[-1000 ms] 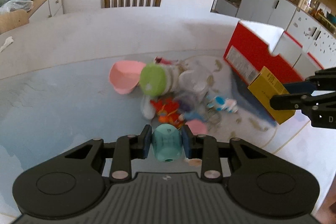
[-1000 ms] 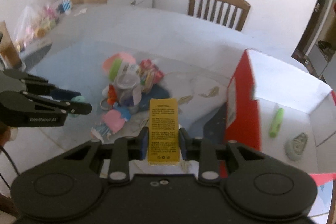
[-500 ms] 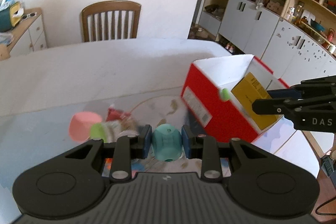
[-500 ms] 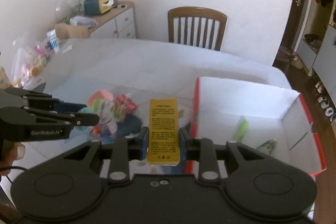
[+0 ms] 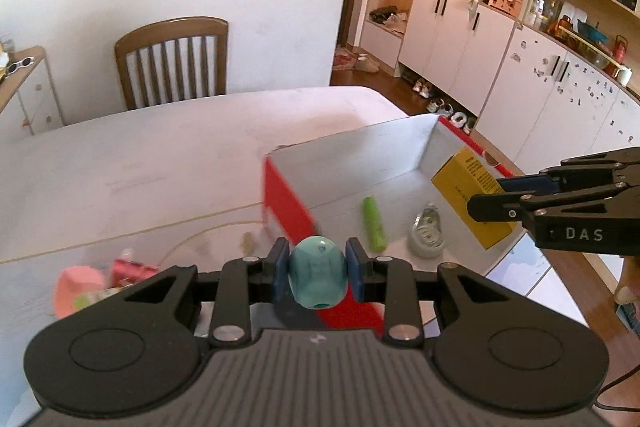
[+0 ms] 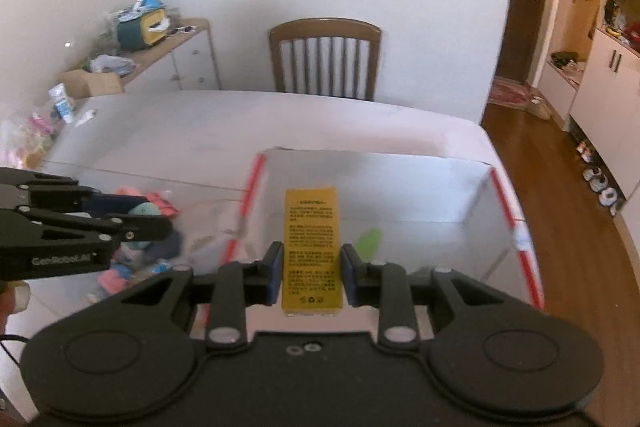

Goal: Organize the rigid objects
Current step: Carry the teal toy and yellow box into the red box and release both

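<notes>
My left gripper (image 5: 318,273) is shut on a teal egg-shaped toy (image 5: 317,277) and holds it above the near left wall of the red cardboard box (image 5: 288,201). My right gripper (image 6: 310,275) is shut on a yellow carton (image 6: 311,247) and holds it over the open box (image 6: 502,203); the carton also shows in the left wrist view (image 5: 472,197). Inside the box lie a green marker (image 5: 374,219) and a clear tape dispenser (image 5: 427,233). The left gripper and its toy show in the right wrist view (image 6: 142,223).
A pile of small toys with a pink cup (image 5: 78,289) lies on the table left of the box. A wooden chair (image 5: 172,61) stands behind the table. White cabinets (image 5: 500,67) line the right wall. A sideboard (image 6: 168,59) stands at the left.
Both grippers have risen and swung right from the toy pile toward the box. The yellow carton is now over the box interior, and the teal toy is above the box's left wall.
</notes>
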`<state>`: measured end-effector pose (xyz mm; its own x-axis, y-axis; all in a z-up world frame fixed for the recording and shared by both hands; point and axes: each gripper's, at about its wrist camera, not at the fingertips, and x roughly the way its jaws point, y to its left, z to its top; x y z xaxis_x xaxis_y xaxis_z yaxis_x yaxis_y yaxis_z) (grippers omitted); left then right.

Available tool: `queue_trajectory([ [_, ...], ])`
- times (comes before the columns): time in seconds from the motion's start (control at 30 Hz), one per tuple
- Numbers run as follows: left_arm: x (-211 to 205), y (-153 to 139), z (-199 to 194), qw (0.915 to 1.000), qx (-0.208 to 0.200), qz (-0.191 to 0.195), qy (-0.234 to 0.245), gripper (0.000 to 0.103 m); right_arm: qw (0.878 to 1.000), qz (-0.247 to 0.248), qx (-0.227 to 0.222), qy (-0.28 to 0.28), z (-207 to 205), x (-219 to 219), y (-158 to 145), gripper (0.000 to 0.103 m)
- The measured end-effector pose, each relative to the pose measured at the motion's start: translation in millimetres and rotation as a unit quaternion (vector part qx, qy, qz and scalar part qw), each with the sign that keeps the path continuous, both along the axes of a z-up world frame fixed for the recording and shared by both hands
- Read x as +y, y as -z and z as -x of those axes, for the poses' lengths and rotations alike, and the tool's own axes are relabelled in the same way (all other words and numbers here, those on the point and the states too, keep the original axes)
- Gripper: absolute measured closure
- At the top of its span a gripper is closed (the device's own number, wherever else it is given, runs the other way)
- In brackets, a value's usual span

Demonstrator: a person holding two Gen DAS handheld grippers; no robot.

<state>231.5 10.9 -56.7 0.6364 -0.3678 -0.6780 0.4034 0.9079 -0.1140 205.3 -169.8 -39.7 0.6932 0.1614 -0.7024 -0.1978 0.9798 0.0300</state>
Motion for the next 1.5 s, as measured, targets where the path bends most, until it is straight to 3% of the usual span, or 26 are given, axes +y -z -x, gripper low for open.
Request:
queue_trajectory([
  [0.27, -58, 14, -32, 0.9995, 0.023, -0.022, 0.003, 0.073, 0.999, 0.008, 0.021, 0.03, -13, -62, 23, 0.075],
  [0.5, -96, 37, -71, 0.9971, 0.059, -0.047, -0.011, 0.073, 0.999, 0.007, 0.04, 0.031, -34, -87, 40, 0.075],
  [0.7, -121, 66, -106, 0.9918, 0.083, -0.095, -0.02, 0.073, 0.998, 0.024, 0.064, 0.013, -56, -89, 59, 0.075],
  [1.2, -154, 104, -152, 0.9776, 0.143, -0.149, -0.041, 0.073, 0.993, 0.036, 0.115, -0.01, -82, -93, 94, 0.075],
  [1.5, -152, 119, -159, 0.9707, 0.185, -0.145, -0.05, 0.073, 0.989, 0.044, 0.138, -0.02, -85, -88, 104, 0.075],
])
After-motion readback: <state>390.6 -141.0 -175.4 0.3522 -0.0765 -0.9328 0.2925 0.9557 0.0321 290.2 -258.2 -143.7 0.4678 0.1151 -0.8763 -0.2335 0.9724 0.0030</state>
